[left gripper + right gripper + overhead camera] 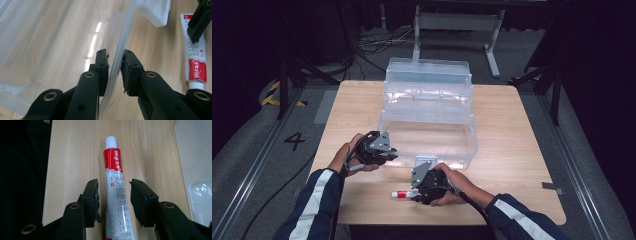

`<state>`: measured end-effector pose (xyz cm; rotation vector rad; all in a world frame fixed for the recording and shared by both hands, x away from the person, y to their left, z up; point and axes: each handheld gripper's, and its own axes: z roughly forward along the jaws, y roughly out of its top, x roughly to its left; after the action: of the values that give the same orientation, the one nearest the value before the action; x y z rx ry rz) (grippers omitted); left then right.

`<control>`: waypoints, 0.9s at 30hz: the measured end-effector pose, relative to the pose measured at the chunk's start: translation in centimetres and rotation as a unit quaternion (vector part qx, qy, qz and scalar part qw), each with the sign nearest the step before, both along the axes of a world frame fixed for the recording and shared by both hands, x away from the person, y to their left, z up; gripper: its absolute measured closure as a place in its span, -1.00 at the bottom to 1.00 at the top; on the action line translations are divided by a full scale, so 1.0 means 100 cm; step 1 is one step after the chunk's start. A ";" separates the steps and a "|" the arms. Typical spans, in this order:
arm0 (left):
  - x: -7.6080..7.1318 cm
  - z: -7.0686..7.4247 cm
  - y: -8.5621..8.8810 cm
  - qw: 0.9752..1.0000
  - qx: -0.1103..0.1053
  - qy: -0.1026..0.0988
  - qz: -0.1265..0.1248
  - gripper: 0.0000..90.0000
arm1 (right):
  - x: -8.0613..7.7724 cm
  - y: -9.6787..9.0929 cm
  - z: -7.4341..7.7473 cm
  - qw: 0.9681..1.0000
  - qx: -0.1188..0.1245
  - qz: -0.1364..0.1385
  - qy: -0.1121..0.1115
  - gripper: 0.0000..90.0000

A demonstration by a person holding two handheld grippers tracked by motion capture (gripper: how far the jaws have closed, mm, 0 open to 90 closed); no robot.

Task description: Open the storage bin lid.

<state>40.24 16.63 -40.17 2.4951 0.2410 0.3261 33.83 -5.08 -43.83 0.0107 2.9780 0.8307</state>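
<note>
Looking down from the high view, we see the left gripper (379, 147) at the near-left corner of the clear plastic box (428, 107), which stands open on the wooden counter (512, 150), while the right gripper (419, 187) hangs low over the ointment tube (403, 194) lying just in front of the box. From up here the tube's tail is tucked under the right gripper and hand, so we cannot read how squarely the jaws sit over it, and the box's clear walls blur into one another.

Switching to the left gripper view, we have the left gripper (115, 68) clamped on the thin front wall of the box (119, 45), one pad either side. The risk here, we reckon: a pull or twist could flex that wall or drag the light box across the counter into the tube (196, 57) just beside it. How deep the wall runs between the pads is hidden behind the jaws, and the tube's far end is crossed by the other gripper's black jaw.

Over to the right gripper view: the right gripper (113, 195) stands released, jaws either side of the tube (115, 187) with daylight on both flanks, nothing gripped yet. The tube is round and slick, and it lies slightly off centre, nearer the left pad; closing unevenly could roll or squirt it forward, or squash its soft body. Its crimped end is cut off at the bottom edge.
</note>
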 end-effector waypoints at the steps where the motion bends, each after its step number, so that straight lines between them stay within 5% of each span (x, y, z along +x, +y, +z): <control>1: 0.000 0.000 0.000 1.000 0.000 0.000 0.001 0.70 | 0.002 0.004 -0.001 1.000 -0.006 -0.002 0.005 0.31; 15: 0.000 -0.001 -0.001 1.000 -0.002 0.000 0.002 0.70 | 0.009 0.020 -0.013 0.998 -0.066 -0.002 0.024 0.34; 27: -0.004 0.003 0.003 1.000 -0.015 -0.007 0.014 0.49 | 0.006 0.018 -0.011 0.996 -0.085 0.004 0.028 0.57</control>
<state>39.88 16.93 -39.86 2.4603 0.2746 0.3478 34.47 -3.31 -44.89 0.0165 3.0935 0.5846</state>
